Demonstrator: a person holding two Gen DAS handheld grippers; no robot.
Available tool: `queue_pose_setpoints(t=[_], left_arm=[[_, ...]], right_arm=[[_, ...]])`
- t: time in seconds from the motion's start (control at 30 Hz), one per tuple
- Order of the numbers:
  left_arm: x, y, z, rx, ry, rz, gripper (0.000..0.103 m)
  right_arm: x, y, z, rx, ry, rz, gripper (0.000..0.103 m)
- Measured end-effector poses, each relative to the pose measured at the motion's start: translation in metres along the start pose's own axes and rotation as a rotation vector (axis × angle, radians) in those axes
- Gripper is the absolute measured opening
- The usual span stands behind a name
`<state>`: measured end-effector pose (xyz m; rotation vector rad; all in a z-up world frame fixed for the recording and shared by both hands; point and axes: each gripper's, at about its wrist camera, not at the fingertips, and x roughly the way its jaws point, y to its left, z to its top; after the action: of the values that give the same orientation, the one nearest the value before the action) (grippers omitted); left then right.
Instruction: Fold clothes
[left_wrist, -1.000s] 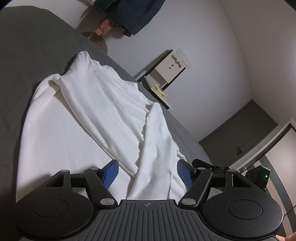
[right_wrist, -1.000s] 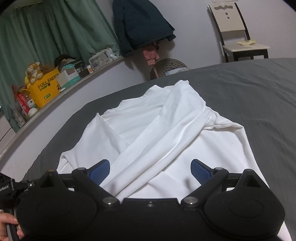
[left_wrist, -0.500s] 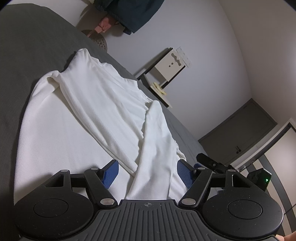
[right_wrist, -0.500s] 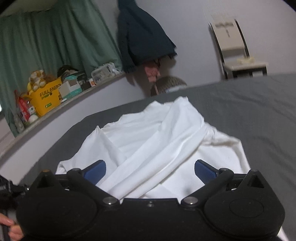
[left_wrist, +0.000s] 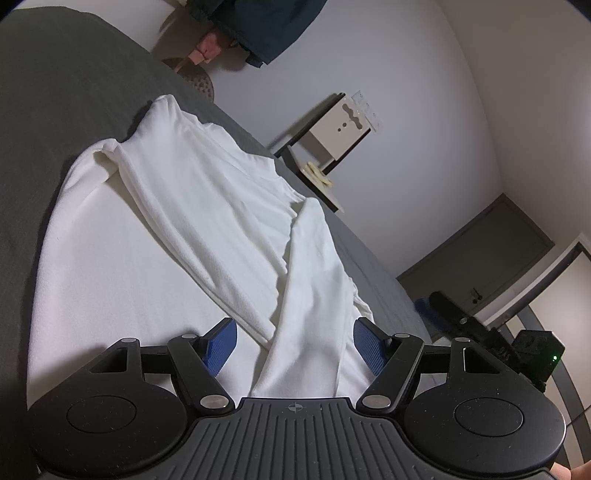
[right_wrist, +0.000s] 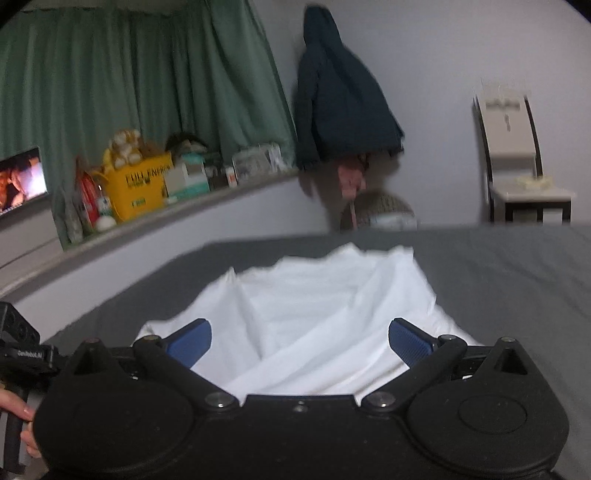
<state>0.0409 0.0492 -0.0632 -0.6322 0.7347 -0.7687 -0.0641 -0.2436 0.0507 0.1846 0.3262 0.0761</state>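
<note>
A white long-sleeved garment (left_wrist: 155, 266) lies spread on the grey bed (left_wrist: 55, 110), both sleeves folded across its body. My left gripper (left_wrist: 295, 343) hovers open at the near hem; one folded sleeve (left_wrist: 314, 288) runs between its blue pads without being pinched. The right wrist view shows the same garment (right_wrist: 314, 314) from the other corner. My right gripper (right_wrist: 300, 343) stands wide open above its near edge, nothing gripped. That view is blurred.
A dark jacket (right_wrist: 343, 99) hangs on the wall behind the bed, with a white chair (right_wrist: 517, 162) to its right. A ledge with boxes, a yellow bag (right_wrist: 136, 188) and green curtains runs along the left. A hand (right_wrist: 14, 406) holds the other gripper's handle.
My right gripper has opened wider, lifted and rolled, so the garment sits lower in its view. In the left wrist view it has drawn back from the garment's edge. The left gripper stayed still.
</note>
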Motion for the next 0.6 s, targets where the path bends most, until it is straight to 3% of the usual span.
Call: queue_pose_setpoints(t=[0.1, 0.17, 0.23, 0.3, 0.47, 0.53, 0.6], left_arm=[[-0.002, 0.001, 0.001, -0.006, -0.013, -0.008, 0.071], [-0.002, 0.001, 0.000, -0.010, -0.014, -0.012, 0.071], [-0.001, 0.000, 0.000, -0.009, -0.009, -0.012, 0.071], [0.001, -0.001, -0.001, -0.008, -0.003, -0.011, 0.071], [0.001, -0.004, -0.001, 0.004, 0.001, -0.011, 0.071], [0.000, -0.003, 0.000, -0.001, -0.008, -0.012, 0.071], [-0.001, -0.001, 0.000, -0.010, -0.013, -0.009, 0.071]], right_arm=[[-0.004, -0.005, 0.009, -0.040, 0.004, -0.062, 0.103], [-0.002, -0.011, 0.011, -0.052, 0.097, -0.104, 0.103], [0.000, -0.021, 0.005, 0.012, 0.170, -0.117, 0.099], [0.004, -0.031, -0.001, 0.082, 0.230, -0.109, 0.087], [0.033, -0.059, -0.002, 0.268, 0.232, 0.002, 0.083], [0.046, -0.077, 0.000, 0.370, 0.225, 0.003, 0.082], [0.059, -0.098, -0.002, 0.475, 0.233, -0.029, 0.073]])
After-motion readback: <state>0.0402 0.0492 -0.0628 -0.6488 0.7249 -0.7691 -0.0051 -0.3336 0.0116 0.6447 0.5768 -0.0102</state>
